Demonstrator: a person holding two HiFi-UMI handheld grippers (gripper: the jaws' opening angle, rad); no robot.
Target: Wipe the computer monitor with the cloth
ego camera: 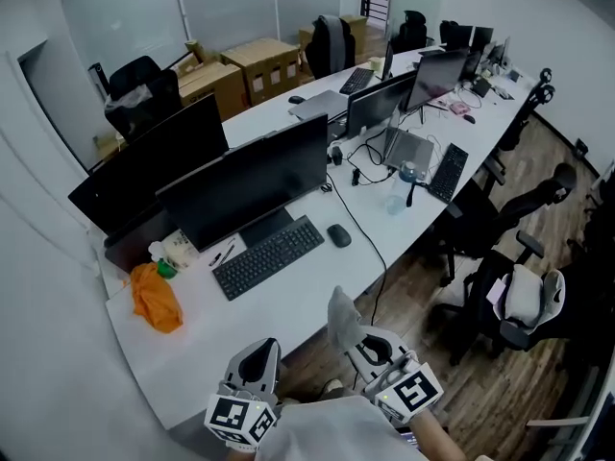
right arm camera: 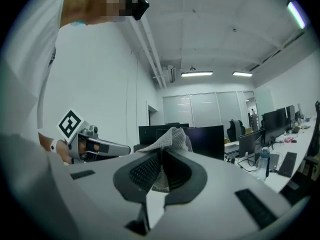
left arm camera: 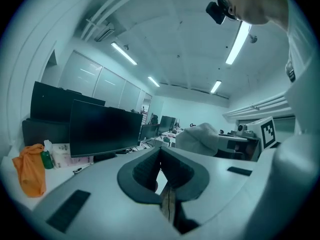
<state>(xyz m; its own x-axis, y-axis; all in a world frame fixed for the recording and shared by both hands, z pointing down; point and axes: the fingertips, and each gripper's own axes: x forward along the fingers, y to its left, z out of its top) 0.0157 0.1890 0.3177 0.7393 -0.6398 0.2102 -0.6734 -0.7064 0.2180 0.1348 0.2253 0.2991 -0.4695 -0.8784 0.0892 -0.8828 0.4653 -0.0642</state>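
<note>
— How many tools are we holding, and how do they stand?

— Two. Our left tool point(ego camera: 258, 351) has its jaws pressed together with nothing between them. Our right tool point(ego camera: 363, 340) is clamped on the one grey cloth point(ego camera: 340, 315), which pokes up out of its jaws. Both hang off the edge of the desk point(ego camera: 288, 303), on our side of the nearest monitor point(ego camera: 255, 182) and well apart from it.

— And the screens?

— We count four for certain, all dark: the nearest monitor, a second monitor point(ego camera: 144, 166) just behind it, then a third monitor point(ego camera: 378, 102) and a fourth monitor point(ego camera: 434, 77) further along to its right. Past those they are too small for us to count.

— What lies round the nearest monitor?

— One keyboard point(ego camera: 267, 255) just in front of its stand, with one mouse point(ego camera: 338, 235) beside that. Left of the stand we see one orange bundle point(ego camera: 156, 298), one green bottle point(ego camera: 165, 268) and one white pack point(ego camera: 181, 250). Further to its right are a second keyboard point(ego camera: 448, 171), a third keyboard point(ego camera: 356, 80), one laptop point(ego camera: 408, 149) and one water bottle point(ego camera: 404, 185).

— The surface and the room?

— The desk is one long white top with cables point(ego camera: 360, 224) trailing over it. Behind the nearest monitor stand two cardboard boxes point(ego camera: 261, 63) and a wall of pale panels point(ego camera: 135, 8). To its right, off the desk, we see a wood plank floor point(ego camera: 500, 392) and black office chairs point(ego camera: 524, 205).
</note>
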